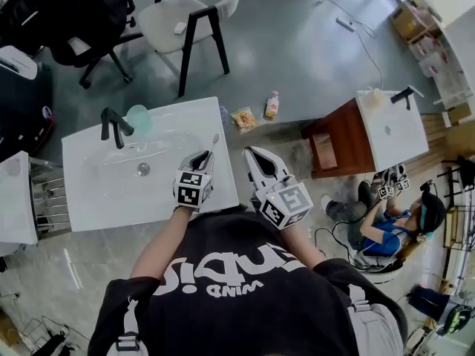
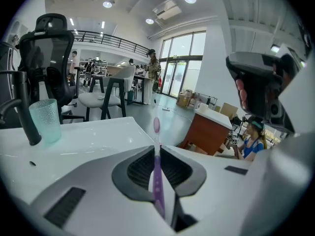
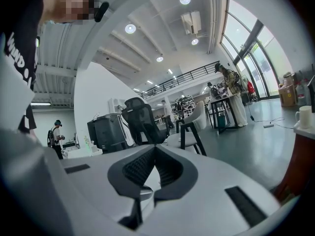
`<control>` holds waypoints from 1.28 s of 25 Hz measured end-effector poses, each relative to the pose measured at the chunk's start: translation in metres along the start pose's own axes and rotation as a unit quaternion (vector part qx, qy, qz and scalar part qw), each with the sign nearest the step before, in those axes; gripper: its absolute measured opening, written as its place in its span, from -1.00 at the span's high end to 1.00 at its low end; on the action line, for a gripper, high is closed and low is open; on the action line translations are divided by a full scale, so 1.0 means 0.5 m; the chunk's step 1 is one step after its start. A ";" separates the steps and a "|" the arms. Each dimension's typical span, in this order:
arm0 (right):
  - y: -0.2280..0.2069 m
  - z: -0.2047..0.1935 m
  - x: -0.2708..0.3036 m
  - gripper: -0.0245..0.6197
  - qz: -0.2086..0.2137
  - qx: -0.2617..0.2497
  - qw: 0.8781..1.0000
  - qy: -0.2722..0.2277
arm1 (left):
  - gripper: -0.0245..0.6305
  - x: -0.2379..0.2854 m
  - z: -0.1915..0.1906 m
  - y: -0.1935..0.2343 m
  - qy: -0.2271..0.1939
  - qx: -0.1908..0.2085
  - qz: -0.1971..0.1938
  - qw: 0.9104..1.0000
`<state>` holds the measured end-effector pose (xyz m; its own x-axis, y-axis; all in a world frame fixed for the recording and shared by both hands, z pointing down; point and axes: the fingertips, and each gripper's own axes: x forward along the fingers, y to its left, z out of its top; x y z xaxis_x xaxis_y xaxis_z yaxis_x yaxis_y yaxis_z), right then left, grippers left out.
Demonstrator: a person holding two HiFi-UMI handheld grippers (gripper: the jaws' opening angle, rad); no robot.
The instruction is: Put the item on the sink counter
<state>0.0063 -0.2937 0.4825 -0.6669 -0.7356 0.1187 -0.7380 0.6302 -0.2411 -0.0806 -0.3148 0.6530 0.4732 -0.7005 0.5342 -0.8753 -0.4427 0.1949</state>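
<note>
Jaws of the left tool (image 2: 156,149) are pressed narrow onto a purple toothbrush (image 2: 156,128). They grip its handle, and the head sticks out past the tips, pointing away from the person. In the head view this tool sits to the right of the black faucet (image 1: 111,127) and nearer the person, over the front right part of the white sink worktop (image 1: 96,195). The toothbrush is in the tool's hold, not lying on the surface. Whether any part of it touches the worktop cannot be told.

The right tool (image 1: 254,154) is further right of the faucet, just past the worktop's right edge and over the floor. Its jaws are closed against each other with nothing between them.

A translucent teal cup (image 1: 139,117) stands upright just right of the faucet, close beside it. The round drain (image 1: 143,169) lies in front of the faucet, in the basin.

Beyond the faucet — on the grey floor behind the worktop — stands a white chair (image 1: 185,17) with dark legs. To the faucet's right, past the worktop's back corner, a snack packet (image 1: 243,118) and a small bottle (image 1: 272,104) lie on the floor. Much further right of the faucet a seated person (image 1: 386,225) in blue holds another pair of marker cubes.
</note>
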 end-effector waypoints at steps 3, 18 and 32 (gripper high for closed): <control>-0.004 -0.001 -0.001 0.87 0.002 0.000 1.000 0.002 | 0.77 0.019 -0.020 -0.005 0.021 0.003 -0.002 1.000; -0.018 -0.006 -0.004 0.87 0.002 0.001 1.000 0.010 | 0.77 0.068 -0.077 -0.013 0.090 0.021 0.000 0.996; -0.035 -0.004 -0.006 0.87 -0.008 0.006 1.000 0.008 | 0.77 0.082 -0.085 -0.023 0.100 0.035 -0.009 0.994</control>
<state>0.0211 -0.3022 0.4884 -0.6564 -0.7417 0.1381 -0.7477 0.6150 -0.2504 -0.0553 -0.3149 0.7075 0.4541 -0.5696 0.6851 -0.8542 -0.4969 0.1531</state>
